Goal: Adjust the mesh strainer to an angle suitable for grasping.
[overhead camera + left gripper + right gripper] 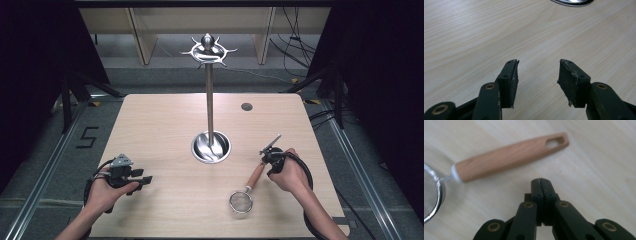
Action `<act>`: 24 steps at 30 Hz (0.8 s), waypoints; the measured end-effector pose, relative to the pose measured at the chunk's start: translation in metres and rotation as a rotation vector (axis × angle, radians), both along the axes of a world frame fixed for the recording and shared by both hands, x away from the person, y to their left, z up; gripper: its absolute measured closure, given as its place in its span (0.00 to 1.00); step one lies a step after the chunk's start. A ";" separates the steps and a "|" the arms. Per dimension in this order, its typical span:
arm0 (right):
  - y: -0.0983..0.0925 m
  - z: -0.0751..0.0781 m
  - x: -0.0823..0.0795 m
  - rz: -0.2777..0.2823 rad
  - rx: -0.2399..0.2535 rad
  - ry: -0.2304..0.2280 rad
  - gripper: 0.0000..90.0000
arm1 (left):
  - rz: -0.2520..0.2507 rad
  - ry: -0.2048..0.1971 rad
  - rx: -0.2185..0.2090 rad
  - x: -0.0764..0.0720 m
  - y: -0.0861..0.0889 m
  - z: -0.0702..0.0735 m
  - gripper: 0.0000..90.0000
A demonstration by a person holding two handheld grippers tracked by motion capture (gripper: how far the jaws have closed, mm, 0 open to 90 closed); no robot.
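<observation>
A small mesh strainer [241, 201] with a wooden handle [255, 176] lies flat on the table, front right. My right gripper [266, 159] sits just beside the handle's far end, held in a hand. In the right gripper view the jaws [541, 180] are shut with nothing between them, a short way off the handle [509, 157], and the mesh rim [430, 195] shows at the left edge. My left gripper [146, 179] rests low over the front left of the table. Its jaws stand open [539, 72] over bare wood.
A tall metal stand [209, 95] with a ring of hooks [208, 49] at its top rises from a round dish base [211, 146] at the table's middle; the base edge [574, 2] shows in the left gripper view. A small dark hole [246, 106] marks the far right.
</observation>
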State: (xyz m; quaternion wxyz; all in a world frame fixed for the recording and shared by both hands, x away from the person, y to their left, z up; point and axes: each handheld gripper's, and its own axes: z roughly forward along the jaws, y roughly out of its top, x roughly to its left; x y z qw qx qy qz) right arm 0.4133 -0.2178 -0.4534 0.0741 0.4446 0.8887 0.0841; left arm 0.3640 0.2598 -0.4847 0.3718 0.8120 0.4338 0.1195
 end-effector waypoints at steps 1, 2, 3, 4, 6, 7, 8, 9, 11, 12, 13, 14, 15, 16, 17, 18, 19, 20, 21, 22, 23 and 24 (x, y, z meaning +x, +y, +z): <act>0.001 0.000 0.004 0.000 -0.007 -0.006 1.00 | -0.003 0.002 -0.016 0.001 0.000 -0.001 0.54; 0.002 -0.001 0.007 0.003 -0.012 -0.016 1.00 | 0.000 0.002 -0.005 0.001 0.000 -0.001 0.54; 0.003 -0.001 0.010 0.012 -0.022 -0.019 1.00 | 0.003 0.006 -0.011 0.001 0.000 -0.002 0.54; 0.004 -0.002 0.013 0.014 -0.033 -0.016 1.00 | 0.001 0.003 -0.020 0.001 0.000 -0.002 0.54; 0.006 -0.005 0.018 0.024 -0.054 -0.015 1.00 | 0.000 0.001 -0.021 0.001 0.000 -0.001 0.54; 0.006 -0.007 0.022 0.032 -0.073 -0.007 1.00 | 0.002 0.000 -0.022 0.001 0.000 -0.001 0.54; 0.007 -0.009 0.023 0.025 -0.072 -0.006 1.00 | -0.004 0.000 -0.016 0.001 0.001 -0.001 0.54; 0.007 -0.010 0.025 0.031 -0.078 -0.006 1.00 | -0.001 0.001 -0.016 0.000 0.000 -0.001 0.54; 0.006 -0.013 0.029 0.028 -0.082 0.000 1.00 | -0.004 0.001 -0.018 0.001 0.001 -0.001 0.54; 0.007 -0.015 0.030 0.023 -0.087 0.000 1.00 | -0.004 0.000 -0.016 0.001 0.001 -0.001 0.54; 0.006 -0.016 0.031 0.027 -0.085 0.000 1.00 | 0.003 0.001 -0.023 0.001 0.000 -0.001 0.54; 0.007 -0.016 0.033 0.025 -0.093 0.007 1.00 | 0.003 0.001 -0.013 0.001 0.001 -0.001 0.54; 0.008 -0.017 0.034 0.027 -0.095 0.007 1.00 | 0.003 0.001 -0.013 0.001 0.001 -0.001 0.54; 0.008 -0.018 0.035 0.032 -0.097 0.000 1.00 | 0.000 0.002 -0.022 0.001 0.000 -0.001 0.54; 0.008 -0.018 0.035 0.032 -0.097 0.000 1.00 | 0.000 0.002 -0.022 0.001 0.000 -0.001 0.54; 0.008 -0.019 0.035 0.035 -0.100 -0.001 1.00 | -0.001 0.002 -0.016 0.001 0.000 -0.001 0.54; 0.009 -0.019 0.037 0.036 -0.100 0.004 1.00 | 0.000 0.000 -0.024 0.001 0.000 -0.001 0.54; 0.009 -0.019 0.038 0.045 -0.106 0.004 1.00 | -0.001 0.002 -0.023 0.001 0.000 -0.001 0.54; 0.011 -0.020 0.038 0.034 -0.104 -0.007 1.00 | -0.011 0.005 -0.009 0.001 0.000 0.000 0.54; 0.011 -0.020 0.038 0.040 -0.105 -0.007 1.00 | -0.001 0.004 -0.024 0.001 -0.001 -0.001 0.54; 0.012 -0.020 0.039 0.038 -0.106 -0.005 1.00 | -0.003 0.005 -0.017 0.001 -0.001 -0.001 0.54; 0.014 -0.020 0.040 0.036 -0.107 -0.008 1.00 | -0.003 0.005 -0.002 0.001 0.000 -0.001 0.54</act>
